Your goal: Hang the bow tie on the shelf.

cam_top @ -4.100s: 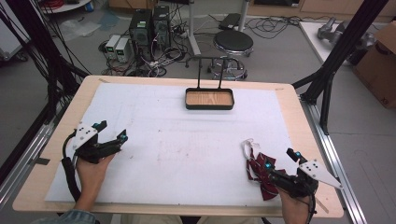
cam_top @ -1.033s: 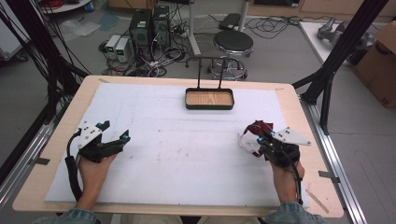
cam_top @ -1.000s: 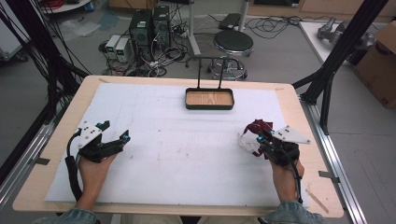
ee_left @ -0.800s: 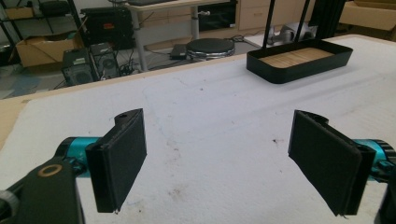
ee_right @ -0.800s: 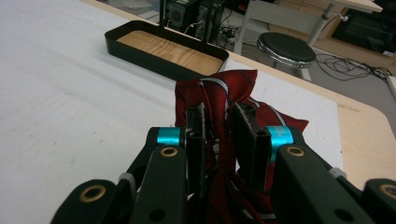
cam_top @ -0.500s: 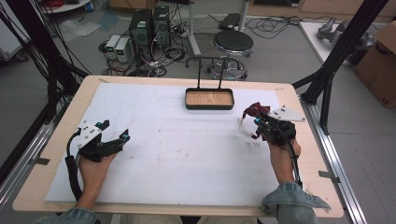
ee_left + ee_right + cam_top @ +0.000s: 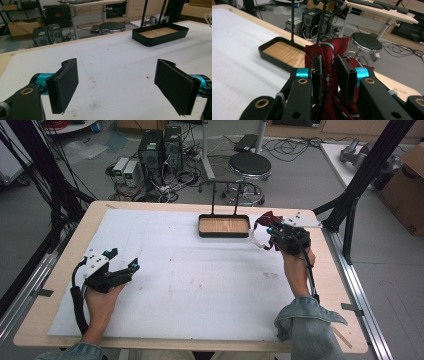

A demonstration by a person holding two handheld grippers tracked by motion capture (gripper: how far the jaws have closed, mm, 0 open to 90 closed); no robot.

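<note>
A dark red striped cloth point(image 7: 329, 53), bunched up, sits clamped between the jaws of my right gripper point(image 7: 329, 75). In the high view that gripper point(image 7: 274, 231) hangs above the table just right of a black tray point(image 7: 224, 234) with a wooden floor, and the red cloth point(image 7: 265, 217) and a white loop hang from it. The tray point(image 7: 274, 44) carries a tall black wire handle. My left gripper point(image 7: 122, 262) rests low at the table's left side with its jaws spread wide. Between its pads point(image 7: 63, 85) lies only bare white paper.
White paper point(image 7: 190, 280) covers the wooden table point(image 7: 330, 285). Black frame posts point(image 7: 360, 175) rise at the right and left corners. Behind the far edge stand a round stool point(image 7: 249, 166) and computer cases point(image 7: 159, 147) on the floor.
My right gripper has carried the red cloth from the near right part of the table forward to a spot beside the tray. The left gripper has stayed put.
</note>
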